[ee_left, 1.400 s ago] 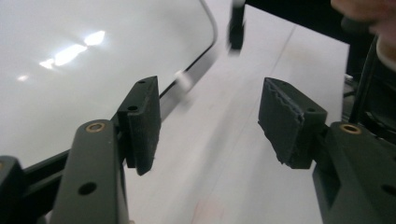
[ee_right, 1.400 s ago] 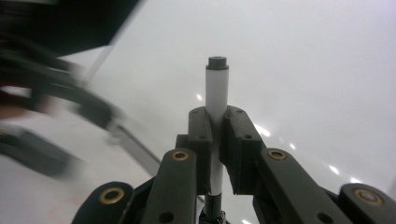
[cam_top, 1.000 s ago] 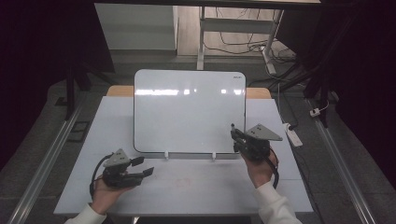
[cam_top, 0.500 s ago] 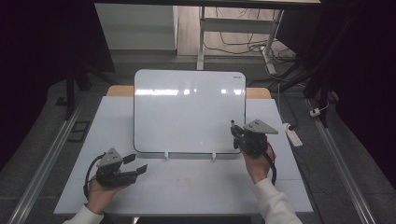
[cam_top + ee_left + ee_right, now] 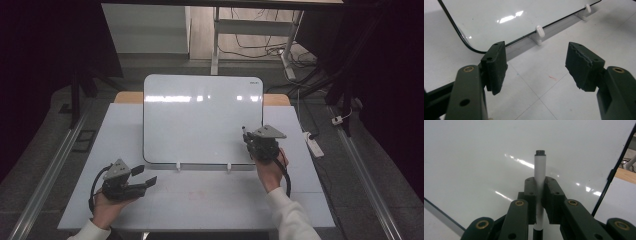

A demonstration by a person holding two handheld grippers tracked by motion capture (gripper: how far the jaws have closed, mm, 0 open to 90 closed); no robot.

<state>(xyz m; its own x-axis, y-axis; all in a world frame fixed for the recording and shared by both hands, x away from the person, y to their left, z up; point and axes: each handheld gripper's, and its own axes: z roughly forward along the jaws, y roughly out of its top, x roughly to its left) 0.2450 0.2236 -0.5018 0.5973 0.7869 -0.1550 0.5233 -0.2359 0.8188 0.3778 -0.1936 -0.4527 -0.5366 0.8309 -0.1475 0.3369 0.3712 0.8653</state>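
Note:
A white whiteboard (image 5: 202,117) leans upright on small white feet (image 5: 178,166) at the middle of the white table (image 5: 200,200). My right gripper (image 5: 248,139) is at the board's lower right corner, shut on a white marker (image 5: 540,165). The marker's dark tip (image 5: 244,130) points at the board face, and I cannot tell whether it touches. My left gripper (image 5: 145,176) rests low at the table's front left, below the board's left corner. Its jaws have just been opening and stand wide apart with nothing between them (image 5: 536,60).
A short red mark (image 5: 553,78) lies on the table in front of the board's feet. A white power strip (image 5: 314,144) lies off the table's right edge. Metal rails run along both sides, and cables trail on the floor behind.
My right gripper has shifted a little left along the board's lower right part with the marker in it. The left gripper's jaws stand slightly wider; the left hand stays put.

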